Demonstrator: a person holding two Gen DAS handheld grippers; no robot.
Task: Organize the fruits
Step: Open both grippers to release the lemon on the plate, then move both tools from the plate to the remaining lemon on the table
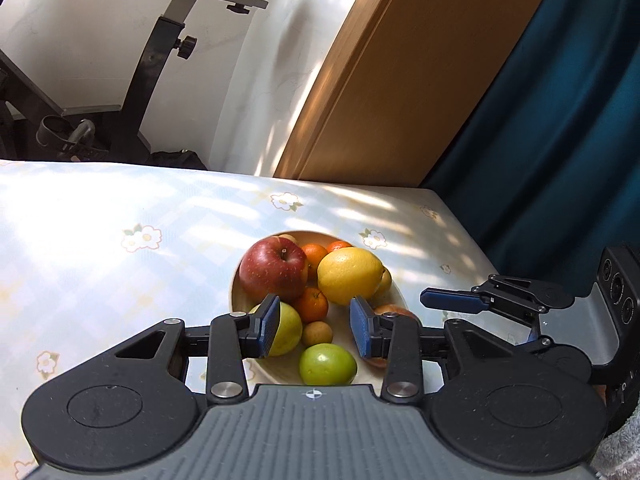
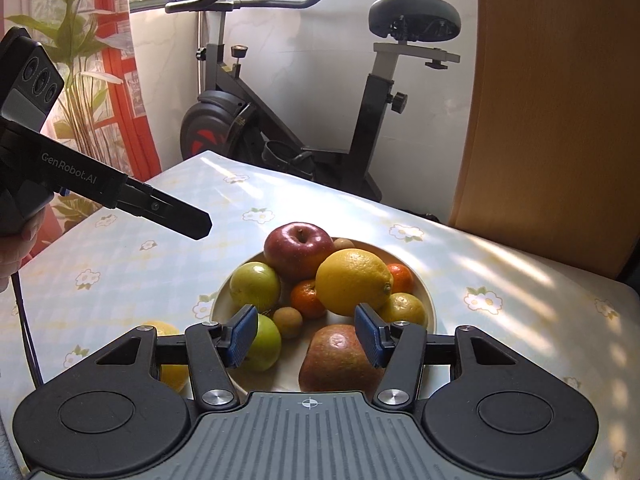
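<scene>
A pale plate (image 1: 240, 280) on the table is piled with fruit: a red apple (image 1: 274, 270), a big yellow citrus (image 1: 350, 274), tangerines (image 1: 314, 304), a green apple (image 1: 328, 364) and a small brown round fruit (image 1: 317, 334). My left gripper (image 1: 316, 328) hovers over the plate's near side, open, with nothing between its blue pads. In the right wrist view my right gripper (image 2: 306, 336) is also open and empty above the plate (image 2: 430, 308), just over a red-yellow apple (image 2: 340, 360). One yellow-orange fruit (image 2: 172, 372) lies off the plate to the left, partly hidden.
The table wears a pale floral cloth (image 2: 120, 280); its right edge (image 1: 460, 216) runs close to the plate. An exercise bike (image 2: 288, 120) stands behind the table, with a wooden panel (image 2: 552, 120) and a dark teal curtain (image 1: 560, 140) to the right. A hand (image 2: 12, 252) holds the left gripper.
</scene>
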